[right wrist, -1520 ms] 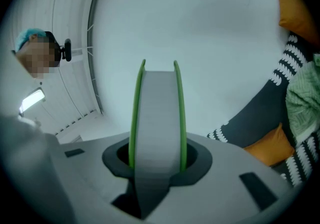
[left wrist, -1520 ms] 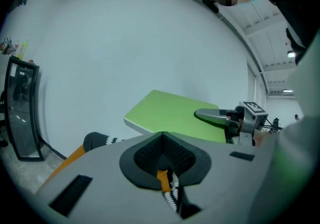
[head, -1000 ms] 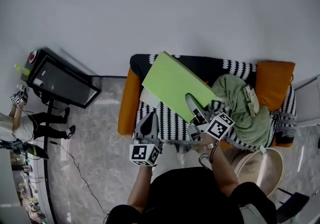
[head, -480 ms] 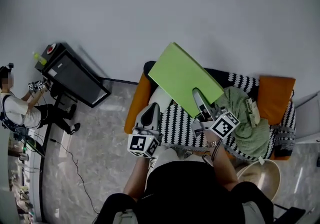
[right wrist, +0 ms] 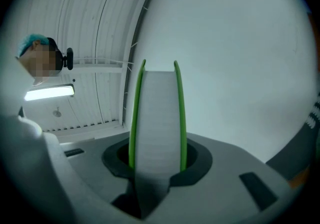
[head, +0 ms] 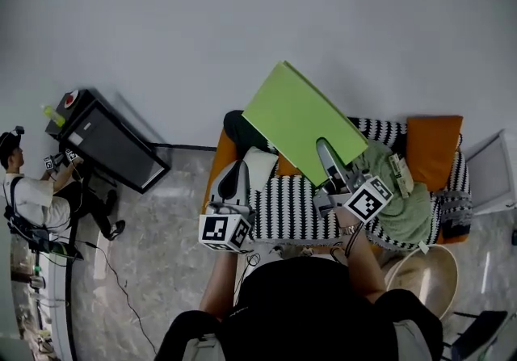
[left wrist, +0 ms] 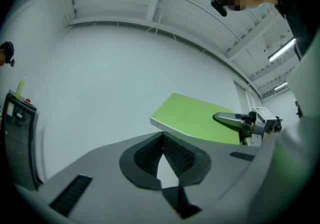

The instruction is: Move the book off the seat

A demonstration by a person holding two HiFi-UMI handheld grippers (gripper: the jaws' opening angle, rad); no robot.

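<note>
At the far left a person (head: 24, 202) stands on the marbled floor (head: 153, 226) beside a black cabinet (head: 113, 145). Our left gripper (head: 241, 167) hovers over the near left end of the seat (head: 291, 207), a sofa under a black-and-white striped cover. Its jaws are pressed together with nothing between them. Further right and higher, the green book (head: 303, 117) hangs clear of the seat, tilted, in front of the white wall (head: 242, 12). Our right gripper (head: 326, 149) has it by the near edge. The jaws pinch the book, one on each green cover, with the pale page edge between them. To the right a green blanket (head: 400, 206) lies crumpled on the seat, beside an orange cushion (head: 432, 137).
</note>
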